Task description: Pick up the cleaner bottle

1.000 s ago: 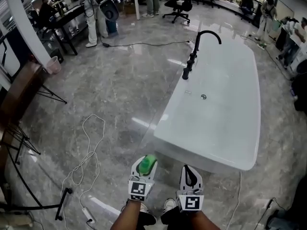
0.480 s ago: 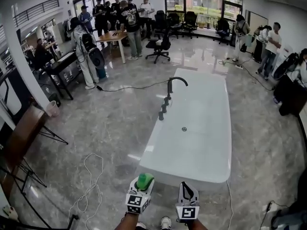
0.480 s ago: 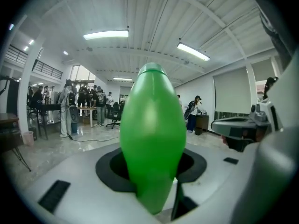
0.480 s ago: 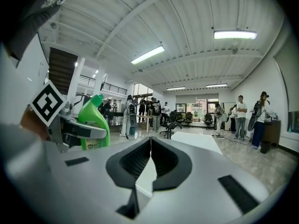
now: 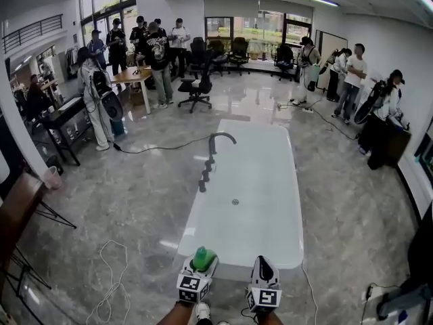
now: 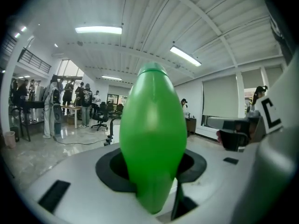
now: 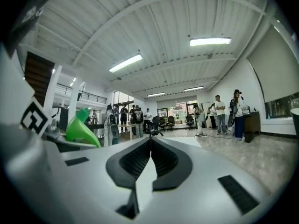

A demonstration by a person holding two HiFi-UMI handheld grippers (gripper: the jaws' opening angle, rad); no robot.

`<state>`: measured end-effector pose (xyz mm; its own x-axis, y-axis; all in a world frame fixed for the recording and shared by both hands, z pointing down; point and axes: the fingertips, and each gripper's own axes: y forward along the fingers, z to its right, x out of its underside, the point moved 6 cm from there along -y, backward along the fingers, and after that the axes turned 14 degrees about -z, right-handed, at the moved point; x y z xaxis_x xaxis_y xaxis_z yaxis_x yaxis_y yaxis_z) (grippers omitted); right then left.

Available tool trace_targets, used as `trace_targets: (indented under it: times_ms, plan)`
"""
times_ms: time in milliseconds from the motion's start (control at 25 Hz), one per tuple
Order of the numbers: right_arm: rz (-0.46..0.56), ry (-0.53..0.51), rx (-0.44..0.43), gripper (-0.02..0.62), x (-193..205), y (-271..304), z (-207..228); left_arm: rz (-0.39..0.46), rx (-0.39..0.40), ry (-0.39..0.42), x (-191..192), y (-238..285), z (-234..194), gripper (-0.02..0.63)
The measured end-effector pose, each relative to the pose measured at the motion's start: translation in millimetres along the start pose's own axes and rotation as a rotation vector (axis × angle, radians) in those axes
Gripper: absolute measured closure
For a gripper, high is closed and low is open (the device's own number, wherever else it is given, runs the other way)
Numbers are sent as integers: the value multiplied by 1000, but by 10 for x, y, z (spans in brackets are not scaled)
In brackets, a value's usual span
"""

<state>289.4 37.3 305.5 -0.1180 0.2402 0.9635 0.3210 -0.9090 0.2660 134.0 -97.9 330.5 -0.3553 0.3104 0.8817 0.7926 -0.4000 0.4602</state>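
Note:
The cleaner bottle [image 5: 203, 256] is bright green and narrows to a capped top. It stands between the jaws of my left gripper [image 5: 202, 263] at the bottom of the head view, held off the floor. In the left gripper view the cleaner bottle [image 6: 153, 134] fills the middle, and the left gripper [image 6: 153, 166] is shut on its lower part. My right gripper [image 5: 263, 261] hovers just to the right, beside the bottle. The right gripper [image 7: 150, 149] has its jaws together with nothing in them. The green bottle [image 7: 80, 129] shows at that view's left.
A long white bathtub [image 5: 270, 202] with a black faucet [image 5: 215, 144] lies right ahead of both grippers. A white cable [image 5: 111, 283] loops on the floor at the left, near a wooden stand [image 5: 13, 215]. Several people, desks and office chairs [image 5: 196, 87] stand at the back.
Both grippers have risen, the bottle still in the left one. The head view has tilted up from the floor and tub to take in the whole room.

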Motion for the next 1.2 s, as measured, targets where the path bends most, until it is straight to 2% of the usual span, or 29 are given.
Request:
trace_targets:
  times_ms: [120,240,520,640,880,1200]
  plan:
    - [33,7,16,578,-243,177,-114,-17,26,22,-115,87,-176,419]
    - [39,-15,33,578,-414,412,-129,13,51,18,-390,184,-300,417]
    - [39,-60,64,578,-486,653,-297,51,82,39,-590,244,-610,419]
    - [33,-77,69,578,-620,683,-181,64,112,50,-681,308,-555,419]
    - [52,-141,63,578,-776,811,59,54,90,40,-768,487,-485,417]
    - [30,-151,59,578,-773,630,433,71,113,45,-960,713,-15,419]
